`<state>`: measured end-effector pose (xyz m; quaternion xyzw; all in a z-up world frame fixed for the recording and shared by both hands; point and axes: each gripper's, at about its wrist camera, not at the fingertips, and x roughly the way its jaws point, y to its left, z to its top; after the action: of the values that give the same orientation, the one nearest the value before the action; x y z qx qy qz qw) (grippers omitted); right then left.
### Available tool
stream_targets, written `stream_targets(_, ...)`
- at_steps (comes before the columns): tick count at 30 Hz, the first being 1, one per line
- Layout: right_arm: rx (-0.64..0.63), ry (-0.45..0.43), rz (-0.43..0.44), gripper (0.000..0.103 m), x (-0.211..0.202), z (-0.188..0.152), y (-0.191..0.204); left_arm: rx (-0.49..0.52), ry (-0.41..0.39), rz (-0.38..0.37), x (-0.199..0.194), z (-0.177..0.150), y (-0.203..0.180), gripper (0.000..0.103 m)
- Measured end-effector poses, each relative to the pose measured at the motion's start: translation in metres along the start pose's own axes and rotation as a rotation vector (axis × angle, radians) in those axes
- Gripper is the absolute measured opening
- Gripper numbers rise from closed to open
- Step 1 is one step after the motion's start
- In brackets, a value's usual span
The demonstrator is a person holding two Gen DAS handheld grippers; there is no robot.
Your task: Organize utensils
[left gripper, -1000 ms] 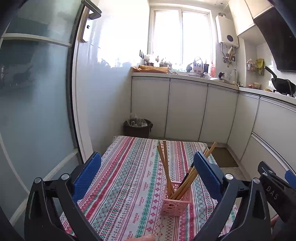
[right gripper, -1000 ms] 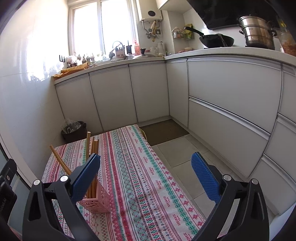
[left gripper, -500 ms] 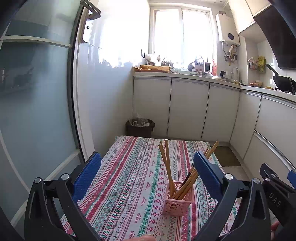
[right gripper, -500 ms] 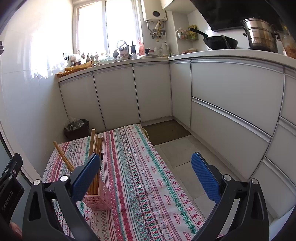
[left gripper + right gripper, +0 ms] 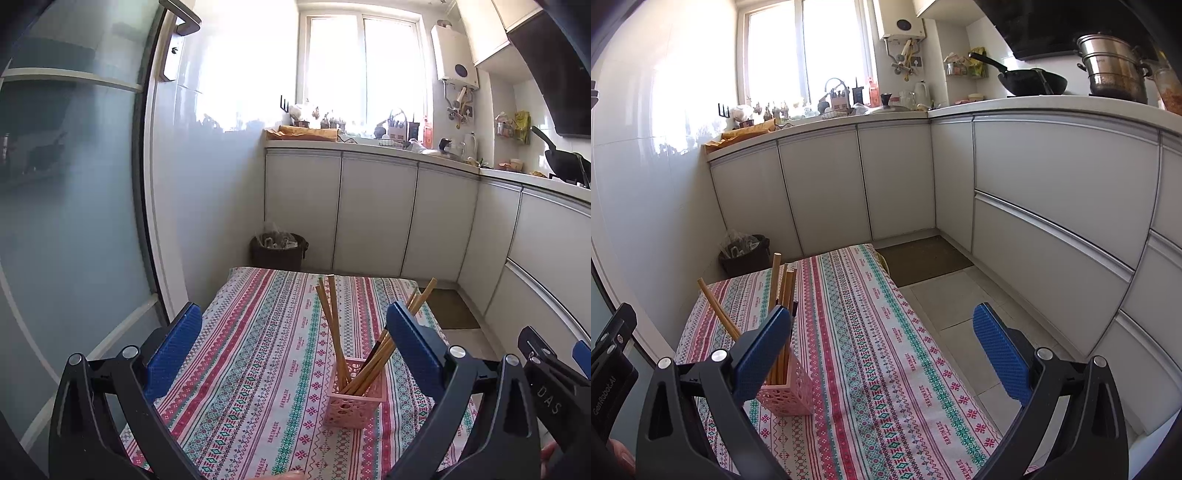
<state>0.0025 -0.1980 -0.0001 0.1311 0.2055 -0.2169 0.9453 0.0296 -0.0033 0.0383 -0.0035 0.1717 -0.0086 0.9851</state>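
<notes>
A pink perforated holder point(image 5: 352, 400) stands on the striped tablecloth point(image 5: 258, 354), with several wooden chopsticks point(image 5: 334, 325) standing in it and leaning left and right. It also shows in the right wrist view point(image 5: 788, 393), with the chopsticks point(image 5: 783, 295) partly behind my left finger. My left gripper point(image 5: 295, 343) is open and empty, held back above the table's near end. My right gripper point(image 5: 882, 350) is open and empty, to the right of the holder.
White kitchen cabinets point(image 5: 373, 214) run along the back and right. A dark bin point(image 5: 279, 251) stands beyond the table's far edge. A glass door point(image 5: 66, 184) is at the left. The floor with a brown mat point(image 5: 923, 260) lies right of the table.
Both grippers have drawn back and up from the holder, which now looks smaller and farther off. Both stay open and empty.
</notes>
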Motion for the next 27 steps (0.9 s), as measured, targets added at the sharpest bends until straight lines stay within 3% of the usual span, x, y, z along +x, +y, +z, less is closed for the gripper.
stream_targets(6,-0.002,0.005,0.001,0.096,0.0014,-0.0004,-0.0001,-0.001,0.001,0.002,0.0007,0.0011,0.0001,0.096)
stream_targets(17,-0.005,0.009,0.003,0.096,0.0022,-0.001,-0.0001,-0.02,0.028,-0.065,0.004,0.0011,-0.0008,0.096)
stream_targets(27,-0.007,0.018,0.004,0.096,0.0037,-0.0033,0.0003,-0.018,0.056,-0.048,0.0082,-0.0001,-0.0008,0.096)
